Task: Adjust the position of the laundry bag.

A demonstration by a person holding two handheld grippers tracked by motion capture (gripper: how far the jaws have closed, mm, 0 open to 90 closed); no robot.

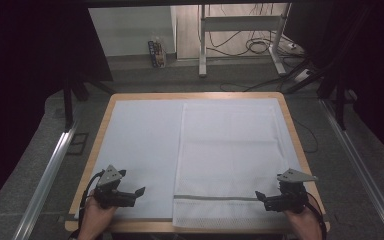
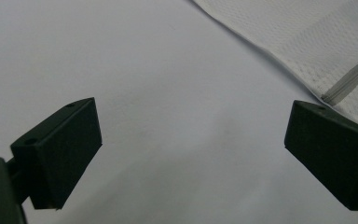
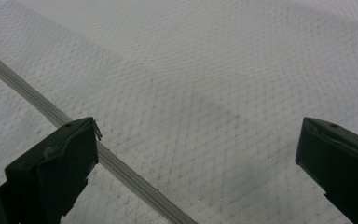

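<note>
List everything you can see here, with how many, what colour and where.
Mesh bag: one, white with a grey zip line, flat on the right half of the table.
Sheet: one, pale blue-white, covering the tabletop under the bag.
Table: one, light wood, centre.
Metal stand: one, grey, on the floor beyond the table.
Cables: several, dark, on the floor behind.
Left tool: one, black, open, near left corner.
Right tool: one, black, open, over the bag's near right edge.
</note>
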